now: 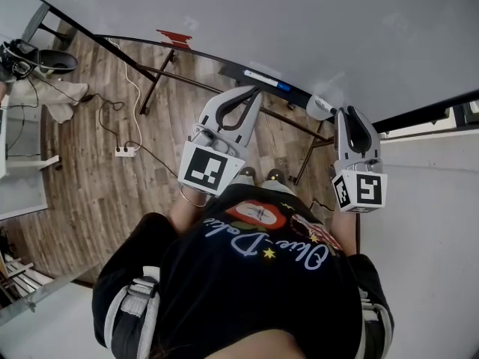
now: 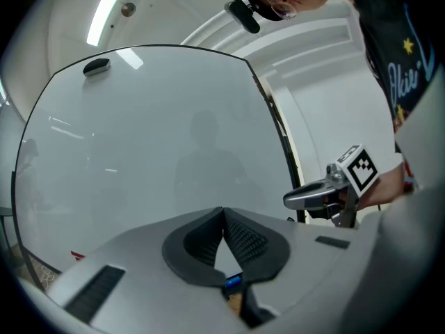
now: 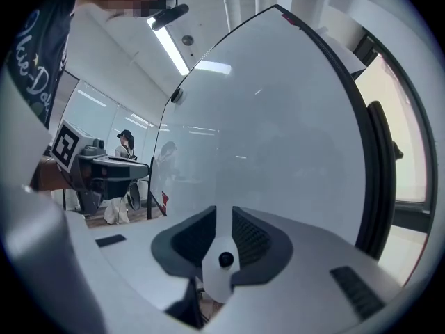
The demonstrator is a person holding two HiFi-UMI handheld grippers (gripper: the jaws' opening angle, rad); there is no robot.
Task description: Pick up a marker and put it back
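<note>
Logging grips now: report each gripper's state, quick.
Left gripper: closed, empty.
Right gripper: closed on a white marker.

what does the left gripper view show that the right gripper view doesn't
Only the left gripper view: the left gripper with its fingers together and nothing between them, and the right gripper seen from the side, off to the right.
Only the right gripper view: a white marker seen end-on, held between the right gripper's fingers, and a second person standing far off at the left.
Both: the whiteboard filling the background and a ceiling light strip.
</note>
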